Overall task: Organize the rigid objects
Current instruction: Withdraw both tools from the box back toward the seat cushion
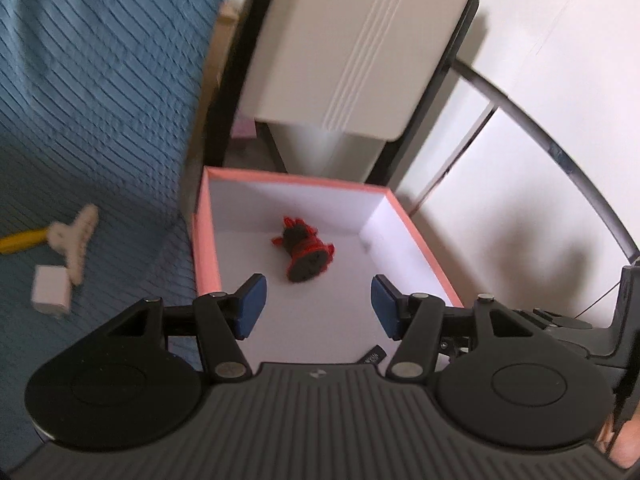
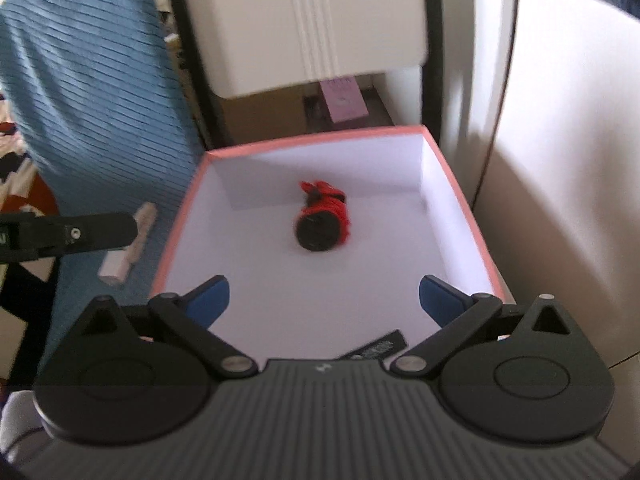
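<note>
A white box with a salmon-pink rim stands beside a blue ribbed cloth. On its floor lies a black roll wrapped in red cord, on its side. My left gripper hovers over the box's near end, open, with nothing between its blue pads. My right gripper is also above the near end, jaws spread wide and empty. The roll lies well beyond both sets of fingertips. A black label strip rests at the box's near edge.
On the blue cloth left of the box lie a beige claw clip, a yellow stick and a small white cube. A beige panel and black frame bars rise behind the box. A white wall stands to the right.
</note>
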A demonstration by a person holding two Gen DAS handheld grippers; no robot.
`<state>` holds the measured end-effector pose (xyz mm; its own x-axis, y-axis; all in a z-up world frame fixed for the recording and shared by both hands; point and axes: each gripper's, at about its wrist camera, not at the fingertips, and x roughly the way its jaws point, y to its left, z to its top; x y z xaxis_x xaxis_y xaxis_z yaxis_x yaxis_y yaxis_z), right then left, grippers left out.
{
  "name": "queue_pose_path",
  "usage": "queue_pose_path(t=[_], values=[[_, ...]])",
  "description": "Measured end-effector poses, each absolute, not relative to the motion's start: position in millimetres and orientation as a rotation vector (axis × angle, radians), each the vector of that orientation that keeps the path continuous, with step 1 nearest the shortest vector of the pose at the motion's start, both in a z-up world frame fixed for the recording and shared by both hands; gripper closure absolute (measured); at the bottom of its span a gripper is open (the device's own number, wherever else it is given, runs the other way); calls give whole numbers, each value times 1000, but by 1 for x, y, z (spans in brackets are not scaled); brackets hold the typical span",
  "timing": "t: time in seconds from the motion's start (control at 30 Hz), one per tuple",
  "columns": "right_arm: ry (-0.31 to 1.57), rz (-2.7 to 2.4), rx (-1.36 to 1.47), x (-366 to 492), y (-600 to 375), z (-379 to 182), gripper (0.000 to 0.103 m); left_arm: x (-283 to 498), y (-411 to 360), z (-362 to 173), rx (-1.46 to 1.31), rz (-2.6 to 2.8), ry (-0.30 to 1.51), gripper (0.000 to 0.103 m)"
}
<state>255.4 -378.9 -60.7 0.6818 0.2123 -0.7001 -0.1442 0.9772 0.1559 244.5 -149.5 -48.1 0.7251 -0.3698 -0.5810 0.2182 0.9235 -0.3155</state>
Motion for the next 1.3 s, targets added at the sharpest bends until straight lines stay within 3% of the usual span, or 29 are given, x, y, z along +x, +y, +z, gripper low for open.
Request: queue_pose_path(t=[0.5, 1.3], values=[[678, 294, 75, 198, -312, -13, 0, 164, -69, -17, -309, -238, 553, 39], [704, 383, 65, 133, -258, -55, 0, 90, 11, -74, -319, -15, 563, 39]])
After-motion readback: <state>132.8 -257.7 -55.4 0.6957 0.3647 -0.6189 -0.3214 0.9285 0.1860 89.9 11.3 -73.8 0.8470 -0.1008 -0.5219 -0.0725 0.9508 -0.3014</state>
